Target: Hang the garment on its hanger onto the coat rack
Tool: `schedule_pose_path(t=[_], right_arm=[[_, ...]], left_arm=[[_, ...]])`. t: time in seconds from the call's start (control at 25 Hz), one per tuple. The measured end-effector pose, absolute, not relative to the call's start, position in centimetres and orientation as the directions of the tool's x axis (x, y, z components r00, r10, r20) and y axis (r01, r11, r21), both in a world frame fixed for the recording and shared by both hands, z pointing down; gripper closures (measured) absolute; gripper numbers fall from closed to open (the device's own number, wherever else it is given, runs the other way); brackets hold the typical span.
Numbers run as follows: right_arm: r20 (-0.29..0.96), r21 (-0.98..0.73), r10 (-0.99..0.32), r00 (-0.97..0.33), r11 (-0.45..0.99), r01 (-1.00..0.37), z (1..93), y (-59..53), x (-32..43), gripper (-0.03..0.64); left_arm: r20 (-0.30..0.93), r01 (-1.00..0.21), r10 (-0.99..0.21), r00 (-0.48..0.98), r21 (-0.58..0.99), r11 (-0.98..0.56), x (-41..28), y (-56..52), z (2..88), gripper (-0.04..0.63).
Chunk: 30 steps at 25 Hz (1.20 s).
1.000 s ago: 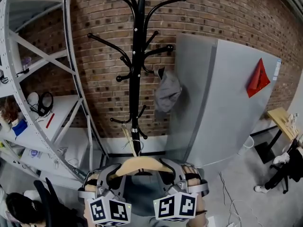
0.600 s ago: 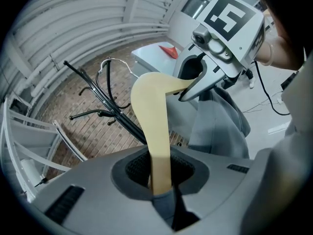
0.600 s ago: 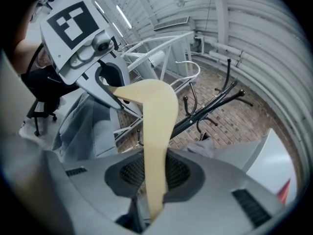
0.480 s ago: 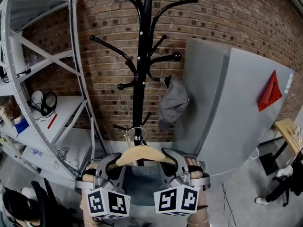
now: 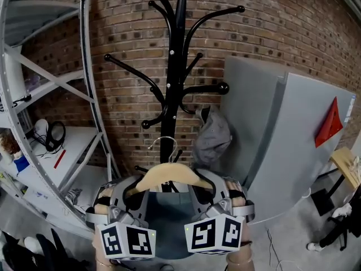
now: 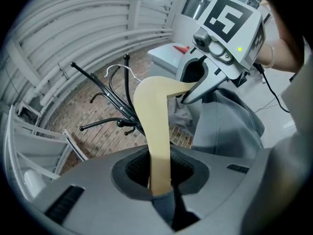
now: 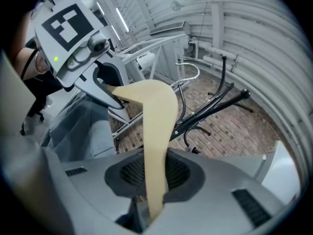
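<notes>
A wooden hanger [image 5: 169, 175] with a metal hook [image 5: 164, 143] carries a grey-blue garment [image 5: 166, 224]. In the head view my left gripper [image 5: 131, 192] is shut on the hanger's left arm. My right gripper [image 5: 210, 191] is shut on its right arm. The hook stands just in front of the black coat rack [image 5: 179, 66], level with its lowest pegs. In the left gripper view the hanger arm [image 6: 156, 131] runs out from between the jaws of the left gripper [image 6: 159, 180]. The right gripper view shows the same: the hanger [image 7: 156, 131] sits in the right gripper [image 7: 154, 180], beside the garment [image 7: 83, 131].
A grey cap [image 5: 213, 139] hangs on a right-hand peg of the rack. Metal shelving [image 5: 84, 95] with headphones [image 5: 53, 134] stands at the left. A grey cabinet [image 5: 282, 129] with a red triangle [image 5: 330, 123] stands at the right. A brick wall is behind.
Both grippers have lifted the hanger and garment and carried them closer to the rack. The hook now sits higher against the pole.
</notes>
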State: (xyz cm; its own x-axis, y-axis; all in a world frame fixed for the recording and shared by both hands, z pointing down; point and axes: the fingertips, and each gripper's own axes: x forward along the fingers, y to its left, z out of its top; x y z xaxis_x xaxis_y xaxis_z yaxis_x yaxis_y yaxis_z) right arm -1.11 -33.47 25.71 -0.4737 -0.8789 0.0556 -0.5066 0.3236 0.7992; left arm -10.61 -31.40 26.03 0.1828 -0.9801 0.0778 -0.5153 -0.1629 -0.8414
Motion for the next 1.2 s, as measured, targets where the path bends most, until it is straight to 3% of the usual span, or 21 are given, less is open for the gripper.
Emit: schedule_pose_path(t=[0.48,1.2], right_arm=[[0.068,0.783,-0.890,-0.451,0.328,-0.529,24.3,-39.5,-4.4,0.531],[0.163,0.771,-0.912,-0.376,0.356,-0.529,27.8,-45.2,-5.5,0.531]], left_arm=[[0.073,-0.526,-0.981,0.180,-0.836,-0.159,-14.0,-37.7,24.3,0.529],[0.167,-0.513,-0.961,0.220,-0.818,-0.260,-15.4,-44.5,28.0,0.529]])
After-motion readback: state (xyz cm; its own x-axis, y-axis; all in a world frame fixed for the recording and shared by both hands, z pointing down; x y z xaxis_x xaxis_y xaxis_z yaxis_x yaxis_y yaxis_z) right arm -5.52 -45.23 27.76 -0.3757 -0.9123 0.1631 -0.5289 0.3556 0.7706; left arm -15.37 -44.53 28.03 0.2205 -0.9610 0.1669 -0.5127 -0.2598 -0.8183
